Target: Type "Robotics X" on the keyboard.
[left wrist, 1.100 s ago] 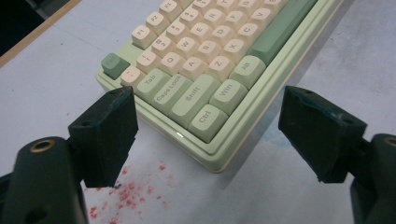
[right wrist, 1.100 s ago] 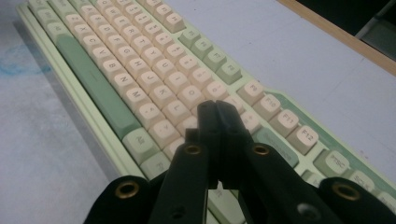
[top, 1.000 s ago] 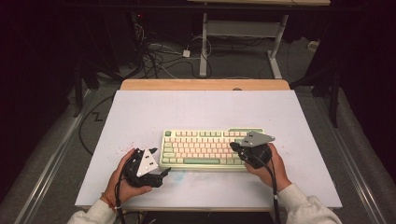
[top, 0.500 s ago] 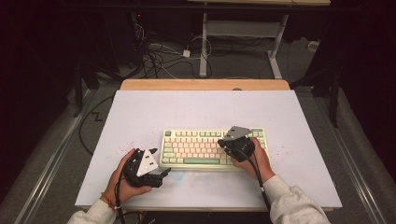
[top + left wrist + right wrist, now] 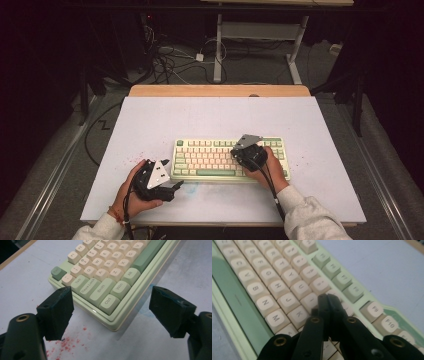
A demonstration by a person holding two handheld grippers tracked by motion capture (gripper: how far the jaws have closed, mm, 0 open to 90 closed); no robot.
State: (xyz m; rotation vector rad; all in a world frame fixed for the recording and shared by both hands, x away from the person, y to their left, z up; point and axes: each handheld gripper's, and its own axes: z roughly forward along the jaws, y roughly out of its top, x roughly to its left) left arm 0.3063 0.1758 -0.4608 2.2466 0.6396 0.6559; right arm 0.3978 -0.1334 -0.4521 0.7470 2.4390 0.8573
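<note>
A dim room with one metal-legged stand (image 5: 260,35) and a tangle of cables (image 5: 170,57) on the floor lies behind a single table (image 5: 150,125) covered in pale lilac, with a wooden strip along its far edge. One keyboard (image 5: 210,160), pale green with cream keys, lies toward the near middle of the table, its long side parallel to the near edge. There are two grippers, one in each hand. The left gripper (image 5: 175,186) rests on the table just beside the keyboard's near left corner, its jaws spread apart with nothing between them; a patch of red specks (image 5: 66,346) marks the cover there. The right gripper (image 5: 327,298) is over the keys right of the middle, jaws clenched together with nothing between them, the tip at the keys of the I and O row.
</note>
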